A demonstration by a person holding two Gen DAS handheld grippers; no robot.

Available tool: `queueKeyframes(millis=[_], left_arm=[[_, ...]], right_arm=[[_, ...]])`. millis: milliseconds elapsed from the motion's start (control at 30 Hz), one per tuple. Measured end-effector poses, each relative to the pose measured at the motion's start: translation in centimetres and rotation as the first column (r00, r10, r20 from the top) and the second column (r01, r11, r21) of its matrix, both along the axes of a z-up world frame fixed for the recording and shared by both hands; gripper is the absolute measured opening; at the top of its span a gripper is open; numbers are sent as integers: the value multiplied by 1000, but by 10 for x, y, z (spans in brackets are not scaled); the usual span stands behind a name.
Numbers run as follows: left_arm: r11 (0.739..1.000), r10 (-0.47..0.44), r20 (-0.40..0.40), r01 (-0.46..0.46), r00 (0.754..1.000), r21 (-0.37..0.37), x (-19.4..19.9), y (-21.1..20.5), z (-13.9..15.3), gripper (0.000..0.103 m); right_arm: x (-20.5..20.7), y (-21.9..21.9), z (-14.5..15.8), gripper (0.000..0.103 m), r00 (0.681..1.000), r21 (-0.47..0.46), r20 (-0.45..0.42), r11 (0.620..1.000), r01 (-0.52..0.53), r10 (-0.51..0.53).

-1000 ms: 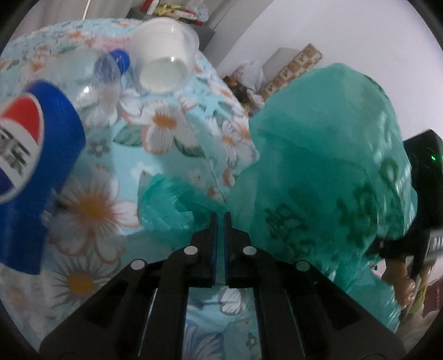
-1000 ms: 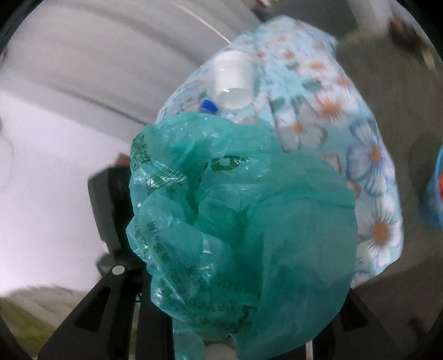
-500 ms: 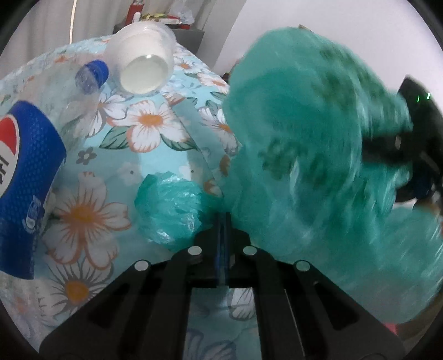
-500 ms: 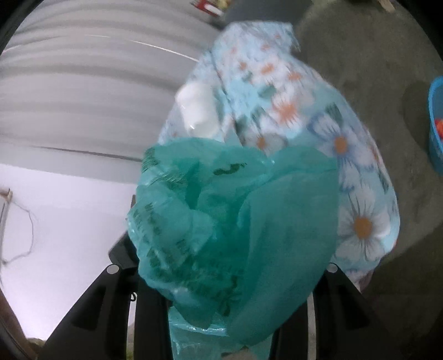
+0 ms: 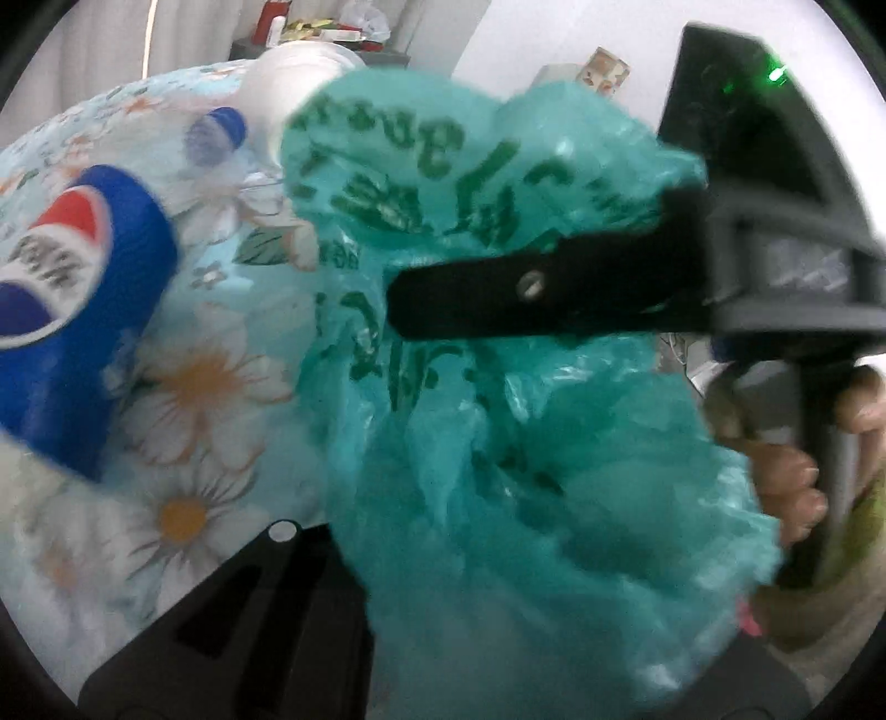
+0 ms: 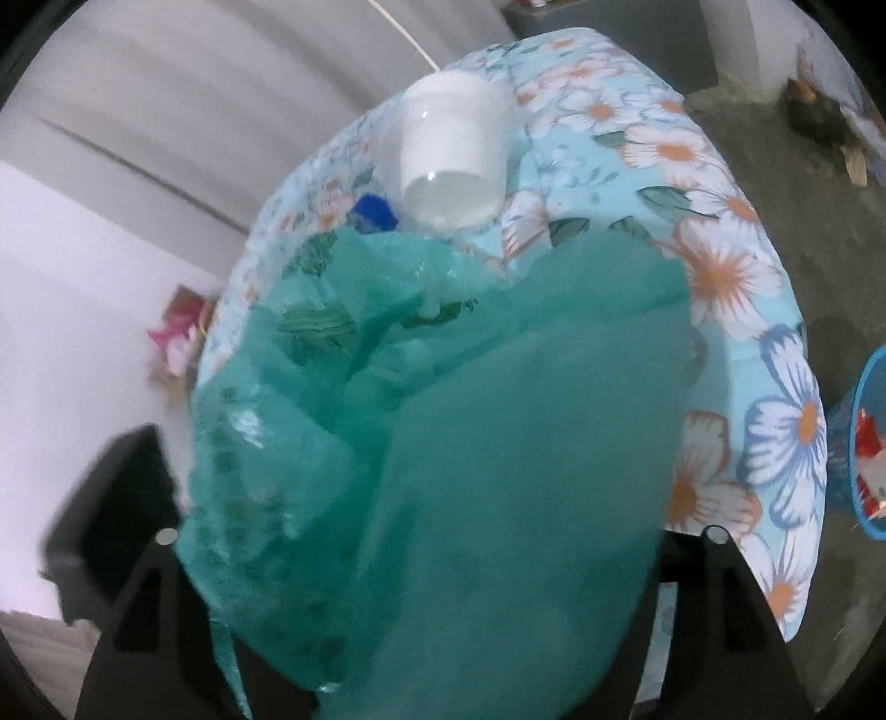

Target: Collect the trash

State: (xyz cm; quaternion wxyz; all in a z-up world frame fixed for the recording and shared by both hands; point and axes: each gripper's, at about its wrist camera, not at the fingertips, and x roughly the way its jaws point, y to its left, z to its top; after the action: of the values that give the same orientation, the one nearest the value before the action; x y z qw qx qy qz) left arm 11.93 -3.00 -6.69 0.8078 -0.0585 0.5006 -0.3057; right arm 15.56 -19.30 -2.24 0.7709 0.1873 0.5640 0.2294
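A big green plastic bag point(image 5: 498, 443) fills the left wrist view and hides the tips of my left gripper point(image 5: 443, 531), which is shut on the green bag's edge. One black finger point(image 5: 526, 293) of the right gripper lies across the bag, and a person's hand point(image 5: 792, 471) holds its handle. In the right wrist view the bag point(image 6: 443, 443) drapes between the wide-apart fingers of my right gripper point(image 6: 437, 554), whose jaws are opening. On the flowered tablecloth point(image 5: 210, 387) lie a blue cola can point(image 5: 72, 310), a clear bottle with a blue cap point(image 5: 216, 133) and a white cup point(image 6: 454, 155).
The round table point(image 6: 720, 266) drops off to a grey floor on the right. A blue basket point(image 6: 864, 443) stands on that floor. A shelf with packets point(image 5: 321, 33) and a cardboard box point(image 5: 609, 66) stand against the far wall.
The bag has swung left and now covers my left fingertips and part of the cup. The right gripper has come into the left wrist view and its fingers have spread much wider.
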Motion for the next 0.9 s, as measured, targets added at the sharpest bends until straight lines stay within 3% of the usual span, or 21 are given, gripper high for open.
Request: queueKeyframes(millis=[167,333,500,633,767,900], left_arm=[[999,26,11,-25,1000,-47,-14,31,23,17],[992,114,88,-109,990,-60,-20,60,52,28],[979,197,154,-184,968,-90,-36,89,69,41],[966,253,192,-236,948,-106,-13,99,90,47],[956,290,237,-269,927,-117,29,105,119,52],[944,321,186,-299,928,-138,91,114,133,55]], right_arm=[[5,8,-8,79,999,-23,-4,999,-47,47],[4,25,-10,85,996,-98,31,991,-86,90],[-5,37,-9,78,992,-178,83,981,-81,97],[-13,45,-7,65,987,-262,122,962,-73,108],[-14,49,-6,59,985,-278,135,958,-65,106],[-11,48,-6,56,984,-278,141,958,-64,107]])
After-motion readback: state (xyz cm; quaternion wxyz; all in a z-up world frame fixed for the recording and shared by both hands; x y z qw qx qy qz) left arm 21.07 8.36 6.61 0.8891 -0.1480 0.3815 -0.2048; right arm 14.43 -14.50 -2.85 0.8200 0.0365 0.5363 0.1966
